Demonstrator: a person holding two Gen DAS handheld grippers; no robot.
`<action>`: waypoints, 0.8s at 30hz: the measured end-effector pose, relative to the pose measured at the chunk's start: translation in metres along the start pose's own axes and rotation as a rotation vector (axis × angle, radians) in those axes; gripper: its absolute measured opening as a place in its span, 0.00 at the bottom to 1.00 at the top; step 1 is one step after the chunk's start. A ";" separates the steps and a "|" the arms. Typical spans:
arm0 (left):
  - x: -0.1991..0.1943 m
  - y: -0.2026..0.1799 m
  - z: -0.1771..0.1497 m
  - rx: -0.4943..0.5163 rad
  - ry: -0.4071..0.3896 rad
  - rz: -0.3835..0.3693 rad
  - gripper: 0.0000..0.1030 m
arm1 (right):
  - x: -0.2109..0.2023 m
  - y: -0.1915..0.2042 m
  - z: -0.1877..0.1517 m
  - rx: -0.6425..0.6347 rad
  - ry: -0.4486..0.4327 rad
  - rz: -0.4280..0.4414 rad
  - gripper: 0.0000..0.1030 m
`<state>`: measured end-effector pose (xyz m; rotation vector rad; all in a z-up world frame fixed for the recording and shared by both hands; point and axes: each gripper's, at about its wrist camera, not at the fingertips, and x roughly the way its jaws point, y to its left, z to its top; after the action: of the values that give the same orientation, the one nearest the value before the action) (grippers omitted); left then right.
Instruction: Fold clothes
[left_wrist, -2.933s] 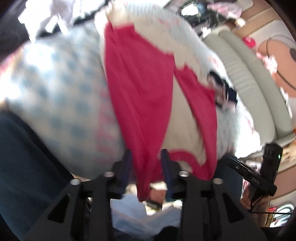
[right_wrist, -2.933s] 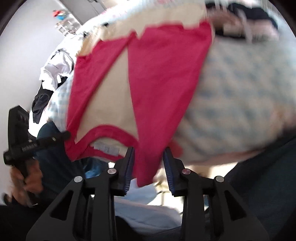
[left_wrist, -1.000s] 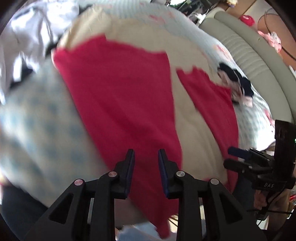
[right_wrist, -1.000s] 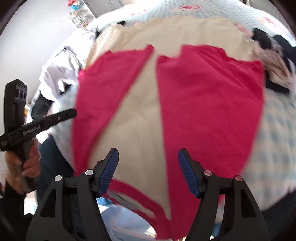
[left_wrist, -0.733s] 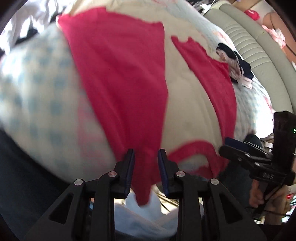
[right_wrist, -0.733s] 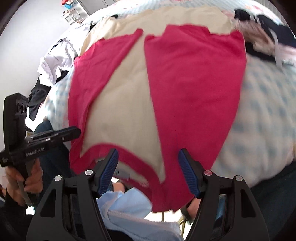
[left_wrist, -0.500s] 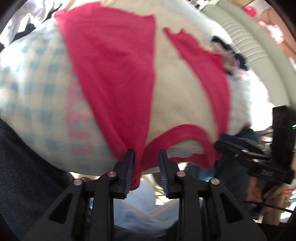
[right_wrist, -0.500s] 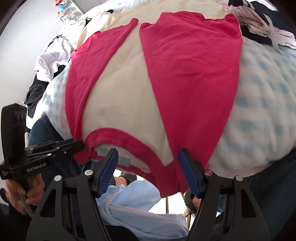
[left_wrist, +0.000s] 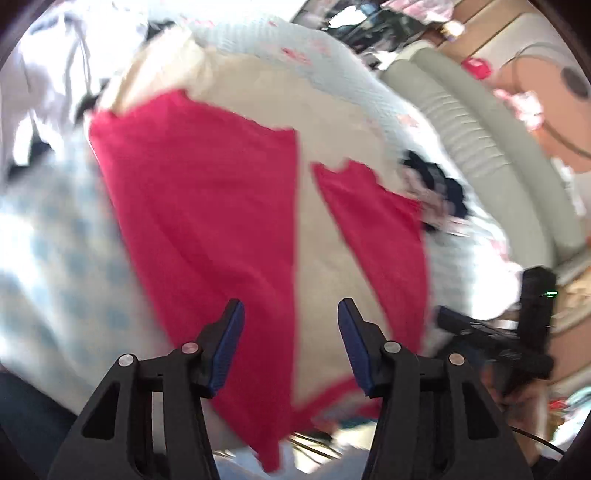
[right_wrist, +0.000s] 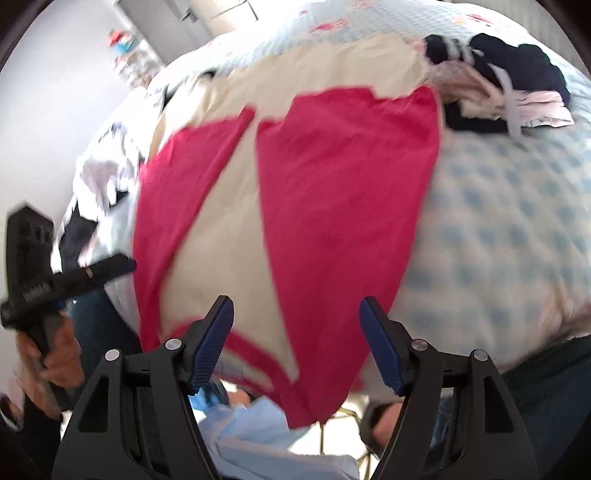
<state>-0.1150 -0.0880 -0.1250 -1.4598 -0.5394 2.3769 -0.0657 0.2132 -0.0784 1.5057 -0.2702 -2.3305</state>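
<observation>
Your left gripper (left_wrist: 290, 345) gapes wide, empty, above the red-and-cream shirt (left_wrist: 207, 221). Your right gripper (right_wrist: 295, 343) likewise spread wide, holding nothing. Shirt lies flat on the blue-checked bedspread (right_wrist: 498, 236), collar end drooping over the near edge. Dark clothes pile (right_wrist: 498, 85) just beyond.

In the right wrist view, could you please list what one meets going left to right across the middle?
Left gripper → narrow red sleeve → cream shirt body → wide red sleeve → blue checked bedspread.
</observation>
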 end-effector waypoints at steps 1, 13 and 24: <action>0.006 0.001 0.002 -0.005 0.016 0.037 0.52 | 0.004 -0.006 0.006 0.014 -0.004 -0.016 0.72; 0.018 0.008 -0.077 -0.127 0.046 0.011 0.51 | 0.033 -0.036 -0.054 0.108 0.076 -0.060 0.73; -0.013 0.030 -0.102 -0.297 -0.036 -0.151 0.52 | 0.054 -0.036 -0.109 0.211 0.243 0.120 0.69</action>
<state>-0.0197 -0.1044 -0.1704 -1.4343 -1.0111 2.2814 0.0062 0.2287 -0.1817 1.7996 -0.5401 -2.0539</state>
